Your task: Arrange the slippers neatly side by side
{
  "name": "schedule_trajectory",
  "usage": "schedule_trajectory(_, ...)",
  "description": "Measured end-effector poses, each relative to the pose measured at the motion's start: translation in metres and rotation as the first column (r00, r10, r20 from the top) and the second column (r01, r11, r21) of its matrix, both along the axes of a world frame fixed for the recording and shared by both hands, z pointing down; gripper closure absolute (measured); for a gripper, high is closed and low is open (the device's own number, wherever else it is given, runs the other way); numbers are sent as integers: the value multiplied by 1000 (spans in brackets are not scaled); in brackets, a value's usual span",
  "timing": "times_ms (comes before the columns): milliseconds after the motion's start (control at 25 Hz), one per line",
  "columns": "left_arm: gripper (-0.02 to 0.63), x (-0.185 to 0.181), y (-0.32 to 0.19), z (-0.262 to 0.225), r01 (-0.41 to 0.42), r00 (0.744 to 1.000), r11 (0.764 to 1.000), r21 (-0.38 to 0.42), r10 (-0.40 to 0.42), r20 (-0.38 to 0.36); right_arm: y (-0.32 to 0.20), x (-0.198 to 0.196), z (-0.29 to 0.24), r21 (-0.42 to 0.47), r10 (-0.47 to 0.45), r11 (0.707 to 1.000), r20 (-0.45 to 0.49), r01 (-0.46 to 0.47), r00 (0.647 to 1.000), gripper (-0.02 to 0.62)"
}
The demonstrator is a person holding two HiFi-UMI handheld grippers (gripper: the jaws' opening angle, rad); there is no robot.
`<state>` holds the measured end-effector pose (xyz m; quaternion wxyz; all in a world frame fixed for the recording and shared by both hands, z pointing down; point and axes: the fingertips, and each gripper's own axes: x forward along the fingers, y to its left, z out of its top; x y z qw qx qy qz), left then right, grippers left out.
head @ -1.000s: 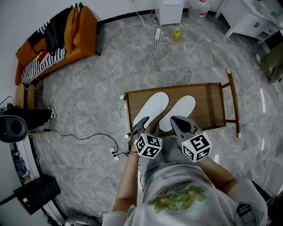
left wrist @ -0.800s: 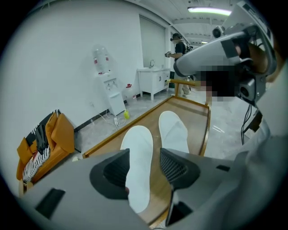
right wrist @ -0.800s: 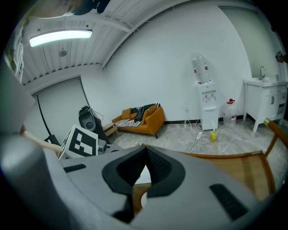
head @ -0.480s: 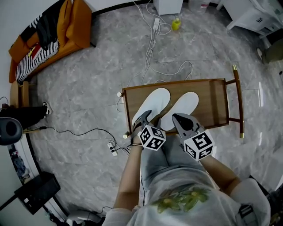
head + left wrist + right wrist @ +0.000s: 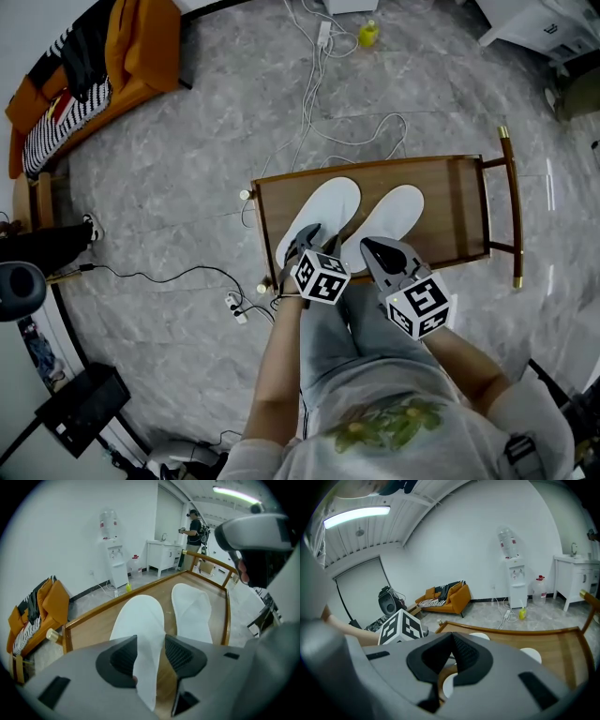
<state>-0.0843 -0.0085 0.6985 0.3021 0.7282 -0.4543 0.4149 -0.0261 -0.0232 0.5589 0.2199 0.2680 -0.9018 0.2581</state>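
Observation:
Two white slippers lie soles up, toes away from me, on a low wooden table (image 5: 445,202). The left slipper (image 5: 323,208) angles to the right and the right slipper (image 5: 392,217) lies close beside it. My left gripper (image 5: 307,236) hangs over the left slipper's heel. In the left gripper view its jaws have just been closing and still stand open, with the left slipper (image 5: 139,620) between them and wood showing beside one pad. The right slipper (image 5: 191,610) lies past them. My right gripper (image 5: 452,641) is shut on nothing, just above the right slipper's heel (image 5: 361,258).
An orange sofa (image 5: 122,52) stands at the far left, and white cables (image 5: 309,89) with a yellow bottle (image 5: 368,35) lie beyond the table. A power strip (image 5: 234,305) lies left of it. A water dispenser (image 5: 111,550) and a person (image 5: 194,527) are at the back.
Both grippers have come down closer to the slippers' near ends. The slippers have not moved on the table.

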Motion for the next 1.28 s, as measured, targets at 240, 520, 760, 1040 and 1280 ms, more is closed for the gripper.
schedule_trajectory(240,515,-2,-2,4,65,998,998,-9,-65,-24,-2,0,3,-2,7,1000,4,-7,1000,589)
schedule_trajectory(520,564,-7,-5,5,233,965,971,-57,-238,-112,-1,4,7,-12,5,1000,-6,-5,1000,589)
schedule_trajectory(760,574,-14,-3,5,449,845,877,-169,-479,-238,-5,5,4,-11,3,1000,-2,-3,1000,589)
schedule_trajectory(1040,577,-9,-3,0,556,752,801,-221,-598,-277,-13,9,-1,1,5,1000,1,-5,1000,589)
schedule_trajectory(1280,578,-11,-2,-13,693,574,661,-288,-747,-335,-17,9,-9,7,5,1000,5,-5,1000,589)
